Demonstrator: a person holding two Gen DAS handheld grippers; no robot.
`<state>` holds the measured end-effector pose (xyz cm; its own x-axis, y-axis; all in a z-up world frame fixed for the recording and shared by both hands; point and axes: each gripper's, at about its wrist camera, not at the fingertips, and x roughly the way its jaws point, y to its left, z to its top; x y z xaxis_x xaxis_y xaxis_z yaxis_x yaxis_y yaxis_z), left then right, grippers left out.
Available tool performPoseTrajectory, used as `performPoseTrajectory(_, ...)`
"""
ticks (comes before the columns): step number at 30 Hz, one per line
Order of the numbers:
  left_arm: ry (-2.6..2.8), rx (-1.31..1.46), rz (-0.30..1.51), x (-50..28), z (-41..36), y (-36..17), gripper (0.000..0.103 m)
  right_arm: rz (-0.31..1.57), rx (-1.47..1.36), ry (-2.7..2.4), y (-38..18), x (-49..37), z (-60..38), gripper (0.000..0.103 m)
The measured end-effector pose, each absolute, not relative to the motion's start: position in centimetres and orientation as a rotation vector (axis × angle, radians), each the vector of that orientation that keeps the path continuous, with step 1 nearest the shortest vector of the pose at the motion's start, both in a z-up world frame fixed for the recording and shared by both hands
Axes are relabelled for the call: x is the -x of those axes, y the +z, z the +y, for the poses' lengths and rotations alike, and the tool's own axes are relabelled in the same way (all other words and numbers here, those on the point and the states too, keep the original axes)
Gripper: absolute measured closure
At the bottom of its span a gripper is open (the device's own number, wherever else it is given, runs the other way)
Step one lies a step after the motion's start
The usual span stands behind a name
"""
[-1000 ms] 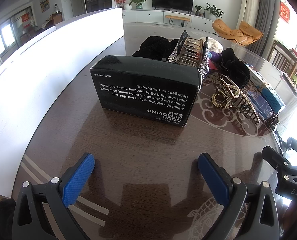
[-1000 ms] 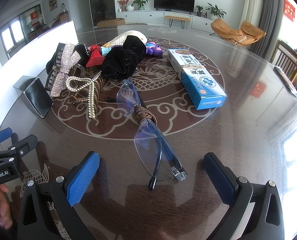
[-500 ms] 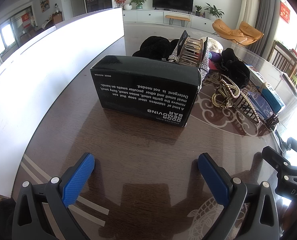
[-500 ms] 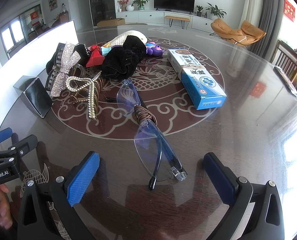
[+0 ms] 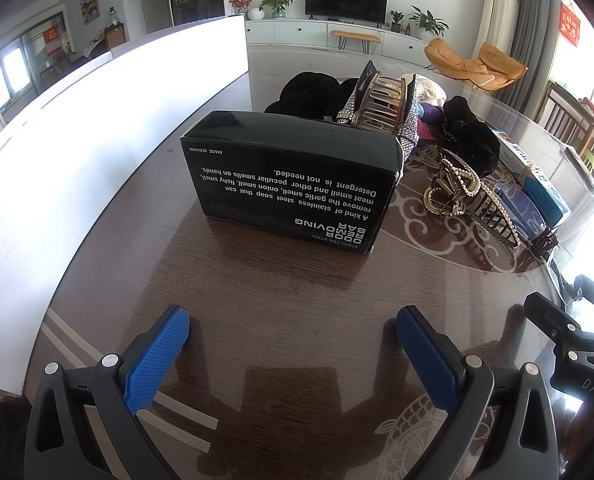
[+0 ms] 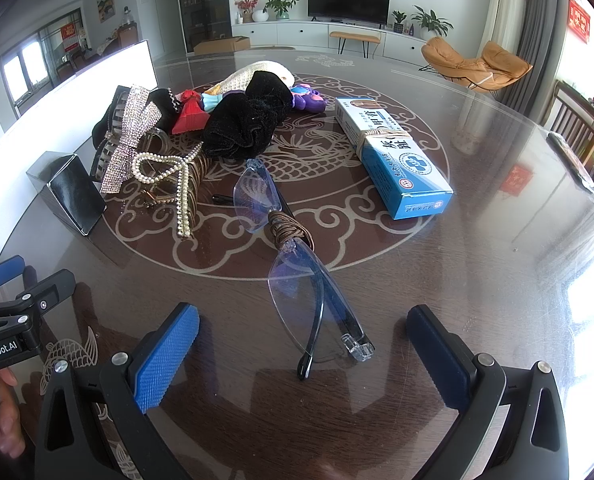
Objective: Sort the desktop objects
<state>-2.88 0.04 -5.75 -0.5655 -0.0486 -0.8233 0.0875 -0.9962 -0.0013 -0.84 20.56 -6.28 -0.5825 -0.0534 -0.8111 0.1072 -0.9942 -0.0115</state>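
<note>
A black box with white upside-down print stands on the dark table ahead of my open, empty left gripper; it also shows at the left of the right wrist view. Folded blue-tinted glasses with a brown hair tie around them lie just ahead of my open, empty right gripper. Behind are a pearl hair clip, a rhinestone bow clip, a black scrunchie and a blue box.
A white board runs along the table's left side. Small red, purple and cream items lie behind the scrunchie. The left gripper's body shows at the left edge of the right wrist view. Chairs stand to the right.
</note>
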Motion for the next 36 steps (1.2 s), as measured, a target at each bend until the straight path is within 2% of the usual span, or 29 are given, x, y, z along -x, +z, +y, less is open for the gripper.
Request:
performPoseTrajectory(16, -2.710, -1.445, 0.064, 2.9, -0.1, -5.7, 0.000, 0.091, -1.389, -2.715, -6.3, 0.8, 20.5, 0.000)
performPoseTrajectory(17, -2.715, -1.469, 0.083, 2.9, -0.3, -5.5, 0.000, 0.091, -1.389, -2.716, -6.3, 0.8, 20.5, 0.000)
performPoseTrajectory(19, -2.806, -1.474, 0.254, 2.6, -1.6, -4.4, 0.000, 0.091, -1.389, -2.716, -6.3, 0.8, 20.5, 0.000)
performPoseTrajectory(21, -2.892, -1.373, 0.384, 2.6, -3.3, -2.4, 0.000, 0.091, -1.389, -2.716, -6.3, 0.8, 20.5, 0.000)
performPoseTrajectory(25, -2.910, -1.230, 0.143, 6.4, -4.2, 1.9, 0.000, 0.091, -1.389, -2.716, -6.3, 0.8, 20.6, 0.000)
performPoseTrajectory(28, -2.882, -1.253, 0.113, 10.7, -4.7, 3.1, 0.000, 0.091, -1.389, -2.715, -6.2, 0.8, 20.6, 0.000)
performPoseTrajectory(32, -2.791, -1.309, 0.171, 13.4, -5.2, 1.7, 0.000, 0.091, -1.389, -2.716, -6.3, 0.8, 20.6, 0.000)
performPoseTrajectory(36, -2.749, -1.356, -0.007, 11.5, -4.1, -1.0, 0.000, 0.091, -1.389, -2.716, -6.3, 0.8, 20.6, 0.000)
